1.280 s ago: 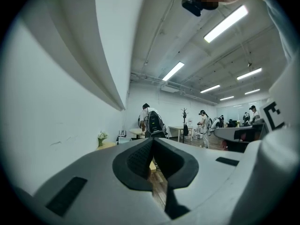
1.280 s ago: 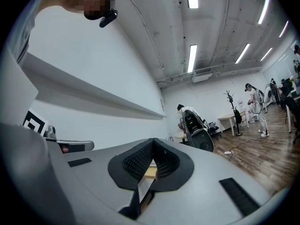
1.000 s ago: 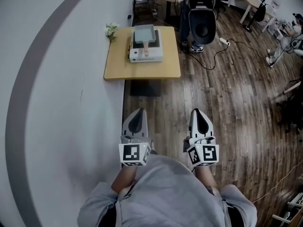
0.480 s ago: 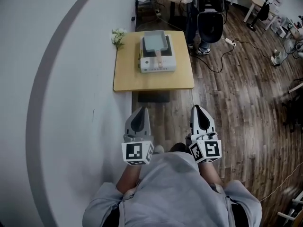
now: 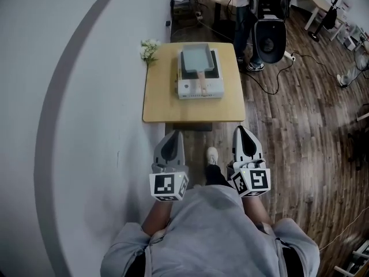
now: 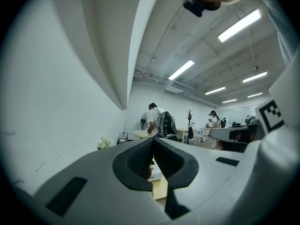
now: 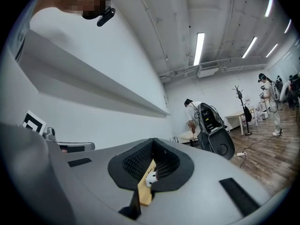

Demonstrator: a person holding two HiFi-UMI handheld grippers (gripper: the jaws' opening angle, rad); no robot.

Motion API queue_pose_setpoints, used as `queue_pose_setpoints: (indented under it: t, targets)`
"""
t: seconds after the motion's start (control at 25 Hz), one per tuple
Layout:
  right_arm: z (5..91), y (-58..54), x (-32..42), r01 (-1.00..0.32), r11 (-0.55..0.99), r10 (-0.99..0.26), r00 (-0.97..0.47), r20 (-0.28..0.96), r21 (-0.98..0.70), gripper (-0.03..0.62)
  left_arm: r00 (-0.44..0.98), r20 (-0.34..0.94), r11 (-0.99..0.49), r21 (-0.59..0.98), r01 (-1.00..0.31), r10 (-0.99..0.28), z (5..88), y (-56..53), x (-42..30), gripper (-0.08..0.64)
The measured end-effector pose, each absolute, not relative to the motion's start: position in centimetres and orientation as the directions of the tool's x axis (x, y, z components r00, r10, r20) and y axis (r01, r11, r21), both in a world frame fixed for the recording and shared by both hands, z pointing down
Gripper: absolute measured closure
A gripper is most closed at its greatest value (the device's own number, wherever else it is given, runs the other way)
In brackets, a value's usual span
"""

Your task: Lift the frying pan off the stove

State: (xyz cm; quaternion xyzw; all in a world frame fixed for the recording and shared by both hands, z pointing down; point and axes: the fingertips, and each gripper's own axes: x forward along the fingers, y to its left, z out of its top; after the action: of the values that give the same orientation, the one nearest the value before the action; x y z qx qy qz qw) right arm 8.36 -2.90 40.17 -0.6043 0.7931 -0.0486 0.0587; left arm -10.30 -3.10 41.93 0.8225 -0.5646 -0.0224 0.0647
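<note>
A rectangular grey frying pan [image 5: 199,57] with a wooden handle [image 5: 202,81] sits on a white portable stove [image 5: 200,86], on a small wooden table [image 5: 162,100] ahead of me by the wall. My left gripper [image 5: 171,139] and right gripper [image 5: 243,134] are both shut and empty, held close to my body, well short of the table. In the left gripper view the left gripper [image 6: 153,141] has its jaws meeting, with the table [image 6: 160,190] showing through the notch. In the right gripper view the right gripper [image 7: 153,142] frames the stove [image 7: 151,177] and table [image 7: 145,191].
A small bunch of white flowers [image 5: 149,49] stands at the table's far left corner. A person with a large black backpack [image 5: 270,34] stands just beyond the table on the right. Cables [image 5: 288,68] trail across the wooden floor. A white wall [image 5: 75,126] runs along the left.
I have moved forward: the table with the stove and pan has come closer and shifted down in the head view. Both grippers stay shut and keep their position by my body.
</note>
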Motion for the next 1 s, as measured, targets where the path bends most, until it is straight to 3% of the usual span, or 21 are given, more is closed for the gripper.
queue_pose_setpoints:
  t: [0.4,0.88,1.0]
  targets:
    - [40.4,-14.5,7.9,-0.930,0.332,-0.943,-0.333,-0.024,-0.154,0.594,0.339,0.050,-0.327,0.166,-0.930,-0.939,42.0,-13.9,-9.9,0.558]
    - [45.4,-27.2,7.8,-0.858,0.458,-0.854,-0.497,0.153,-0.232,0.589,0.466,0.167,-0.390,0.351,-0.852,-0.869,46.0,-26.8,-5.9,0.557]
    - [46.9,-29.4,7.8,-0.821,0.495,-0.808,-0.555,0.195,-0.285,0.537,0.481,0.198,-0.382,0.387,-0.839,-0.854,47.1,-29.1,-5.2,0.548]
